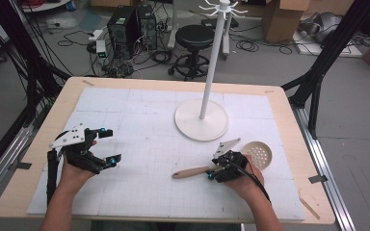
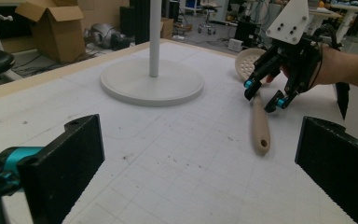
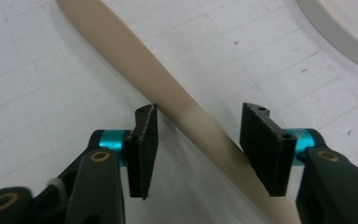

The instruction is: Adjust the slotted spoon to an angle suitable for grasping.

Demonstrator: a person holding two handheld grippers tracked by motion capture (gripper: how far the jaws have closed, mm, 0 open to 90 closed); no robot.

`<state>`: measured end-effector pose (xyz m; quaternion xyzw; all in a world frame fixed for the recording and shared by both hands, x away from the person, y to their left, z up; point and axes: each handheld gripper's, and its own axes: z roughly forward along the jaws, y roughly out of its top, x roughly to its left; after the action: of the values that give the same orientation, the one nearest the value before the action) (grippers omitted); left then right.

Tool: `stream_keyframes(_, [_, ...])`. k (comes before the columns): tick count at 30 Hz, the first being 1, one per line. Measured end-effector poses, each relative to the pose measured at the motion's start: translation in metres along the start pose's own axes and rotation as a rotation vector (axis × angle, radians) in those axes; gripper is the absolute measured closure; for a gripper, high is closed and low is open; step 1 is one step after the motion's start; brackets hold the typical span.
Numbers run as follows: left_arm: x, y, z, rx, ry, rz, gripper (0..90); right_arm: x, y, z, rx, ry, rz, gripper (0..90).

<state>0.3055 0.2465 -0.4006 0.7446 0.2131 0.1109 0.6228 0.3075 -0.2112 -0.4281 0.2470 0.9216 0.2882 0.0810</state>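
the person stands at the near edge of a wooden table [image 1: 289, 115] covered with a white gridded mat [image 1: 139, 144], a two-jaw tool in each hand.

the right gripper [image 1: 213, 172] is down over a skimmer spoon [image 1: 250, 156], a pale wooden thing with a round perforated bowl and a long handle [image 1: 190, 172]. the spoon lies flat on the mat toward the right front of the table, bowl pointing to the far right, handle running back toward the middle. in the right gripper view the handle [image 3: 168, 88] crosses on a slant between the two black jaws, which sit either side of it. the jaws are partly drawn in, with a gap visible on the left side; on the right the handle passes close in front of the jaw, and i cannot tell whether it touches. it does not look clamped yet. from the left gripper view the right gripper [image 2: 265, 93] points down at the handle [image 2: 260, 126] just behind the bowl [image 2: 248, 63].

the left gripper [image 1: 107, 147] hangs over the left part of the mat, well apart from the spoon, jaws spread wide with nothing between them.

a white stand [image 1: 202, 118] with a round base and a tall pole sits beyond the spoon, nearer the middle of the table.
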Motion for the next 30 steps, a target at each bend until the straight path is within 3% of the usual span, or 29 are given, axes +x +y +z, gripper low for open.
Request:
stream_keyframes(6, [0.000, 0.000, 0.000, -0.004, 0.002, -0.001, 1.7, 0.003, 0.006, 0.001, 0.022, 0.006, -0.002, 53.2])
stream_keyframes(8, [0.000, 0.000, -0.001, -0.007, 0.002, -0.001, 1.7, 0.004, 0.007, 0.001, 0.028, 0.008, 0.006, 55.3])
stream_keyframes(9, [0.000, 0.001, -0.001, -0.007, 0.004, 0.002, 1.7, 0.004, 0.009, 0.001, 0.024, 0.018, 0.034, 59.4])
stream_keyframes(13, [0.000, 0.001, -0.002, -0.008, 0.002, 0.001, 1.7, 0.005, 0.011, 0.001, 0.013, 0.038, 0.047, 65.0])
stream_keyframes(16, [0.000, 0.001, -0.002, -0.007, 0.001, -0.001, 1.7, 0.006, 0.012, 0.001, 0.015, 0.031, 0.040, 65.1])
stream_keyframes(18, [0.000, 0.001, -0.002, -0.006, 0.004, 0.000, 1.7, 0.007, 0.011, 0.002, 0.015, 0.023, 0.027, 55.4])
stream_keyframes(19, [0.000, 0.001, -0.002, -0.004, 0.005, 0.002, 1.7, 0.008, 0.011, 0.003, 0.020, 0.005, 0.016, 53.0])
stream_keyframes(22, [0.001, 0.001, -0.003, -0.005, 0.008, 0.001, 1.7, 0.007, 0.011, -0.001, 0.011, 0.018, -0.013, 50.1])
stream_keyframes(30, [0.000, 0.000, -0.004, 0.009, 0.012, 0.000, 1.7, 0.006, 0.018, 0.006, 0.081, 0.030, -0.027, 64.3])
